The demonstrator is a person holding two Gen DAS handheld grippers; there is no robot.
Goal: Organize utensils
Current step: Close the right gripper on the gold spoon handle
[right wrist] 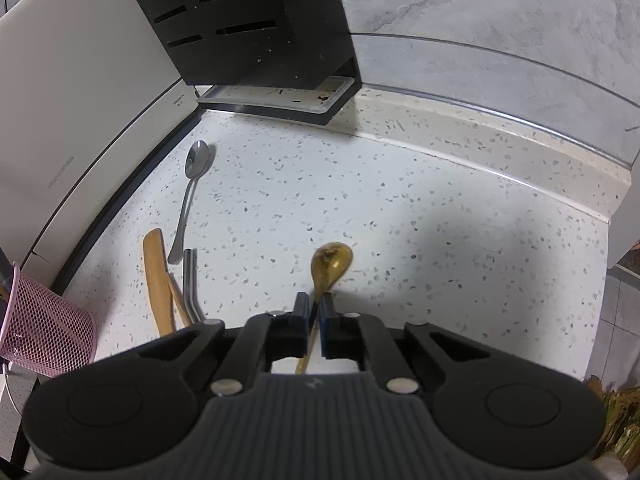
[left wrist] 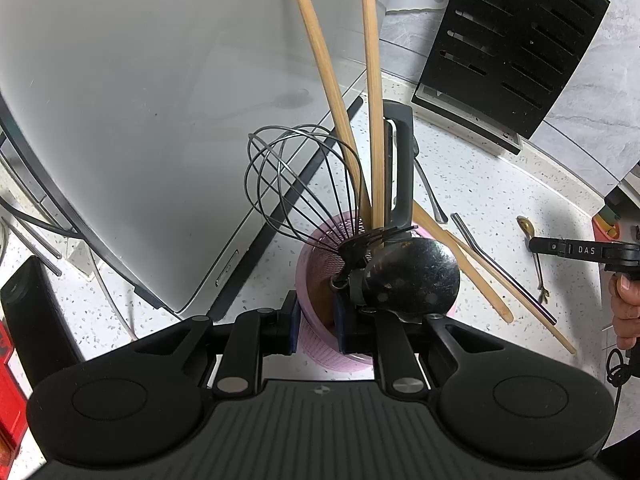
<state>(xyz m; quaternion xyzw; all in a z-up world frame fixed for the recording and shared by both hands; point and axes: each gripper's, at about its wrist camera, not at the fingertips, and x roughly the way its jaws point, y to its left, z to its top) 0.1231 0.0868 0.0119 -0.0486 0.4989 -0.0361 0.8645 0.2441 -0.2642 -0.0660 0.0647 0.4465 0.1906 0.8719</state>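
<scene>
My left gripper is shut on the rim of a pink mesh utensil holder. The holder contains a wire whisk, two long wooden sticks, a grey-handled tool and a dark ladle. My right gripper is shut on the handle of a gold spoon that lies on the speckled counter. The right gripper also shows at the right edge of the left wrist view. A silver spoon, a wooden spatula and steel straws lie to its left.
A black slotted knife block stands on a tray by the grey back wall. A large white appliance rises on the left. The pink holder sits at the far left of the right wrist view. Cables run at the left.
</scene>
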